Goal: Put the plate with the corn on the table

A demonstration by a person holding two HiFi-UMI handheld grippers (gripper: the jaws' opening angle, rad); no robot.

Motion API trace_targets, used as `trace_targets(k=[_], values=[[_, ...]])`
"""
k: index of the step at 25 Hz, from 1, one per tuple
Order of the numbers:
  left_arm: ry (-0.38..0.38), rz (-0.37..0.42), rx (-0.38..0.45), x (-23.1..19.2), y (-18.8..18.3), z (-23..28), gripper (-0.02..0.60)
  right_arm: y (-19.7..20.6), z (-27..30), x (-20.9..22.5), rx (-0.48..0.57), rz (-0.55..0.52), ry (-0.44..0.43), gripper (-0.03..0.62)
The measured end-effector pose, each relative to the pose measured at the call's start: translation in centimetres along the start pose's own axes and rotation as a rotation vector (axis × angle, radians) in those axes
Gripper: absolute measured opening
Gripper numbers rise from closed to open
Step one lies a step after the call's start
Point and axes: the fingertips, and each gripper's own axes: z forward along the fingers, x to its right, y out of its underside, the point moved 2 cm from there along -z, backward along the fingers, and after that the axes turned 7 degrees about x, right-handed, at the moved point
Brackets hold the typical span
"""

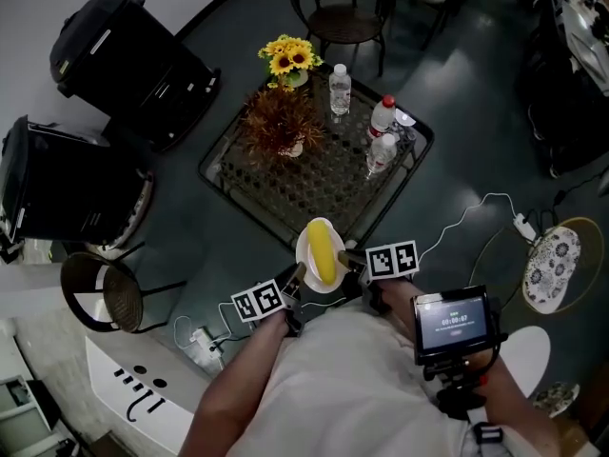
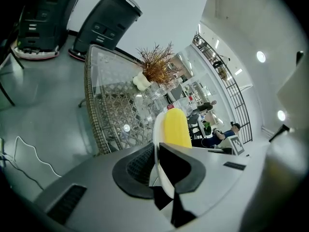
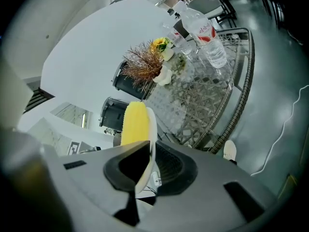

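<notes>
A white plate [image 1: 306, 253] with a yellow corn cob [image 1: 322, 251] on it hangs in the air just off the near corner of the glass-topped wicker table [image 1: 285, 190]. My left gripper [image 1: 295, 281] is shut on the plate's left rim, and my right gripper [image 1: 348, 260] is shut on its right rim. In the left gripper view the plate [image 2: 158, 129] stands edge-on between the jaws with the corn [image 2: 175, 128] beyond. In the right gripper view the plate [image 3: 150, 134] and corn [image 3: 134, 123] show the same way.
On the table stand a sunflower pot [image 1: 290, 62], a dried brown plant [image 1: 281, 122] and three water bottles [image 1: 381, 134]. Black chairs [image 1: 124, 60] flank the table's left, another chair [image 1: 343, 12] is beyond. A cable and power strip [image 1: 203, 341] lie on the floor near my left.
</notes>
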Motion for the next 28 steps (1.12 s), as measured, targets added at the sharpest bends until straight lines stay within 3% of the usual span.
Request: trace_targets(k=[28], values=[[-0.080,0.010,-0.040,-2.3,-2.3,9.7,0.034,-6.1,4.1,7.2,-0.096,-0.035,0.039,0.044]])
